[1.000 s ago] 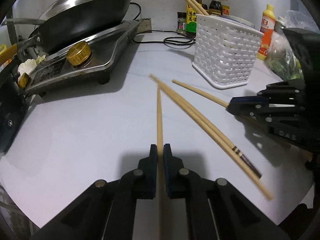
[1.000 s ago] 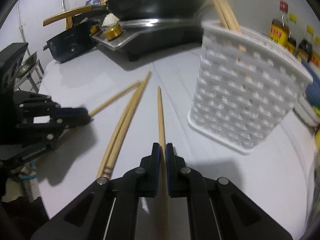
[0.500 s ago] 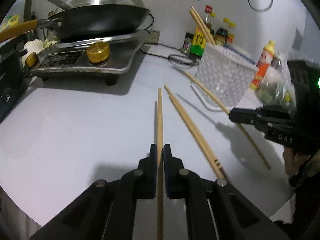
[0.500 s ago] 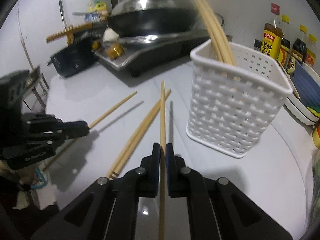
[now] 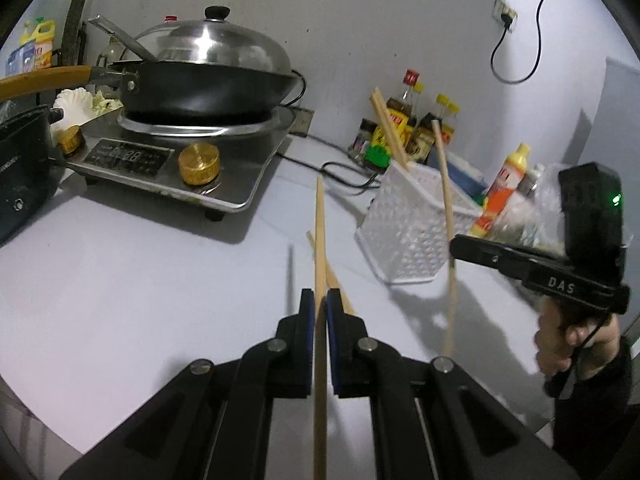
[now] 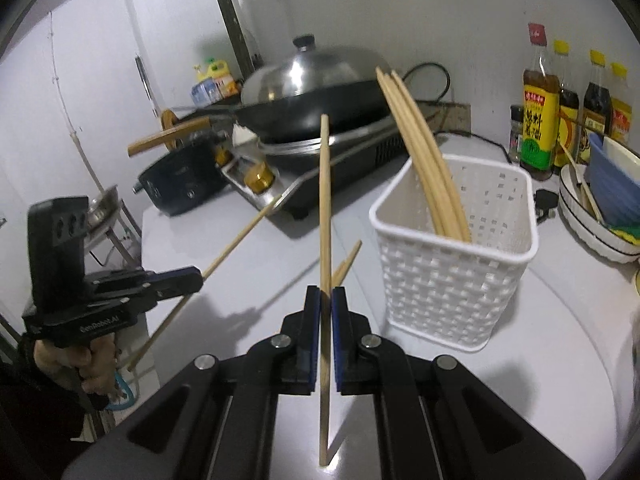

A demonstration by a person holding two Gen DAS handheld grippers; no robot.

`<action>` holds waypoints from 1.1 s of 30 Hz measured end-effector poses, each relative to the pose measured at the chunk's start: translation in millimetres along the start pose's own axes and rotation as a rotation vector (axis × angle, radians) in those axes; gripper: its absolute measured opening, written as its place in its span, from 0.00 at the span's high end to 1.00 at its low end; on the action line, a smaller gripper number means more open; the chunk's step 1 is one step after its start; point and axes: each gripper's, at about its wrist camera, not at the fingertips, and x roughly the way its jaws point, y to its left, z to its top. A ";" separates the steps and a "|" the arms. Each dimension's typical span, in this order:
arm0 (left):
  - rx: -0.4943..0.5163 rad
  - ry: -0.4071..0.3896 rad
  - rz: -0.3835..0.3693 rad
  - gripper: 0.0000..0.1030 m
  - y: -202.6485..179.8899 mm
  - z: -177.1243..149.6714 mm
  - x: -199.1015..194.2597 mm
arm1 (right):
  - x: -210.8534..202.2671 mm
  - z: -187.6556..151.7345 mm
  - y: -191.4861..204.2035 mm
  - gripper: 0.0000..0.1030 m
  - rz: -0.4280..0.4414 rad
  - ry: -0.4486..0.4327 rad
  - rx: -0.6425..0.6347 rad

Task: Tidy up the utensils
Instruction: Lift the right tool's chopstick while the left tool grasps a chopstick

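My left gripper (image 5: pixel 319 300) is shut on a wooden chopstick (image 5: pixel 319 236), held up off the white counter. My right gripper (image 6: pixel 325 298) is shut on another chopstick (image 6: pixel 325 200), raised and pointing up. In the left wrist view the right gripper (image 5: pixel 458 245) holds its chopstick (image 5: pixel 445 196) upright just in front of the white lattice basket (image 5: pixel 408 236). The basket (image 6: pixel 452 276) holds several chopsticks (image 6: pixel 420 148) that lean left. A pair of chopsticks (image 6: pixel 346 266) lies on the counter left of the basket. The left gripper (image 6: pixel 196 280) shows at the left of the right wrist view.
An induction cooker (image 5: pixel 176 160) with a lidded wok (image 5: pixel 208 76) stands at the back left. Sauce bottles (image 6: pixel 540 108) line the wall behind the basket. Stacked bowls (image 6: pixel 600 208) sit to the right of the basket. A black pot (image 6: pixel 180 188) is left of the cooker.
Both grippers have lifted their chopsticks off the counter and tilted them upward. The right gripper's chopstick has swung up close to the basket.
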 end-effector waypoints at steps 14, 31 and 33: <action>0.022 -0.056 -0.009 0.95 -14.8 19.3 -10.0 | -39.1 33.4 -10.6 0.95 0.035 -0.123 0.004; 0.076 -0.156 -0.032 0.95 -35.4 54.7 -35.1 | -107.4 92.1 -9.3 0.95 -0.029 -0.289 -0.094; 0.078 -0.170 -0.036 0.95 -36.4 58.0 -39.0 | -113.8 102.2 -12.0 0.95 -0.050 -0.305 -0.108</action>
